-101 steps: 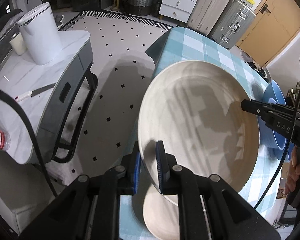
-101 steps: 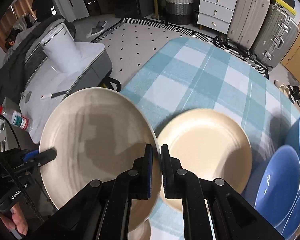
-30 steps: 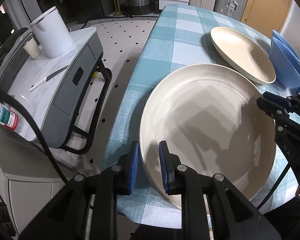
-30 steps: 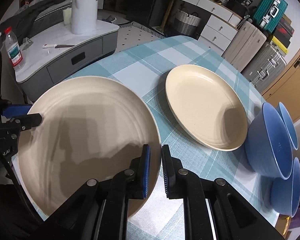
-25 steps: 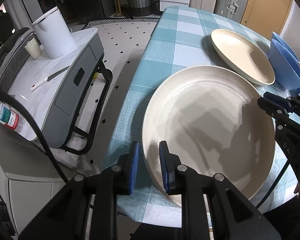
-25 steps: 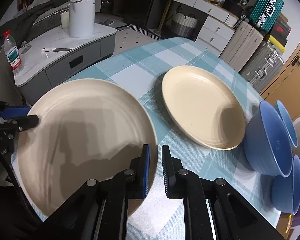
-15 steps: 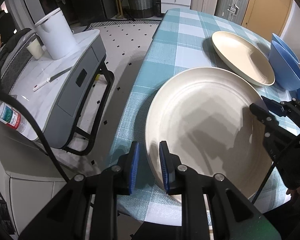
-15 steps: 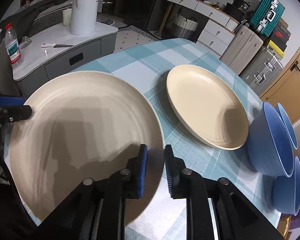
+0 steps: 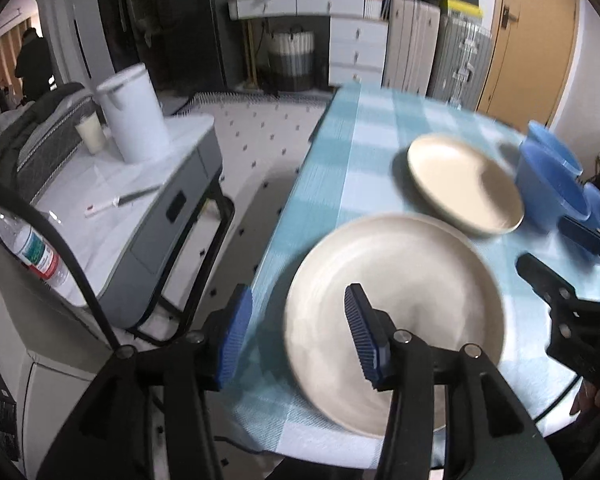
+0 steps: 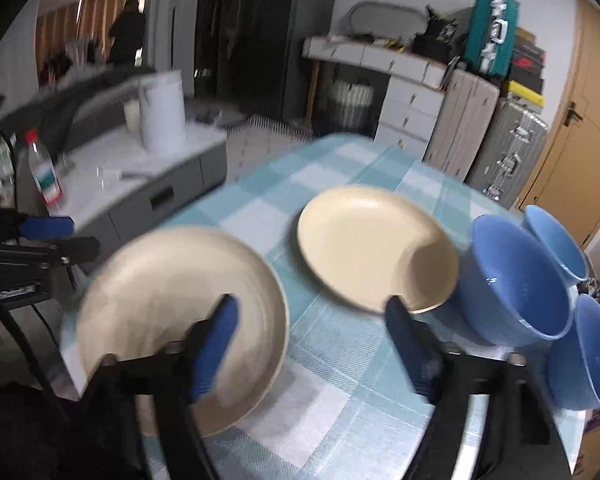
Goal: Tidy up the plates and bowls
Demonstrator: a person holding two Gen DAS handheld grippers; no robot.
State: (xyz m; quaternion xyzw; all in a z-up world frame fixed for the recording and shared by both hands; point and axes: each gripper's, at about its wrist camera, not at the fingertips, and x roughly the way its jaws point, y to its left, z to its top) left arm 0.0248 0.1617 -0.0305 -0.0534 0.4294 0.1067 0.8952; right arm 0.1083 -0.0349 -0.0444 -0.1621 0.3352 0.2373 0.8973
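Both hand-held grippers have just been opening, and neither has anything clamped now: the left hand-held gripper [image 9: 298, 334] stands with its blue pads apart over the near rim of the large cream plate [image 9: 396, 312], and the right hand-held gripper [image 10: 312, 344] is spread wide, one finger over that same plate and the other out toward the second plate [image 10: 376, 248]. The large plate lies flat on the checked counter [image 9: 340, 160] near its front corner, seemingly set down and free of both sets of pads. The second, slightly yellower plate sits just beyond it, and the blue bowls [image 10: 512, 280] cluster at its far side — the nearest bowl looks to be touching or all but touching its rim. As for handling, the plates look stiff, smooth and rather slippery, with a shallow raised lip; that lip is the natural place to pinch, one pad above and one below, and a wide plate would likely want a grip on opposite sides to stay level. They may chip if knocked together, so stacking calls for a gentle lowering. The bowls look deeper and thicker-walled — best taken by the rim wall.
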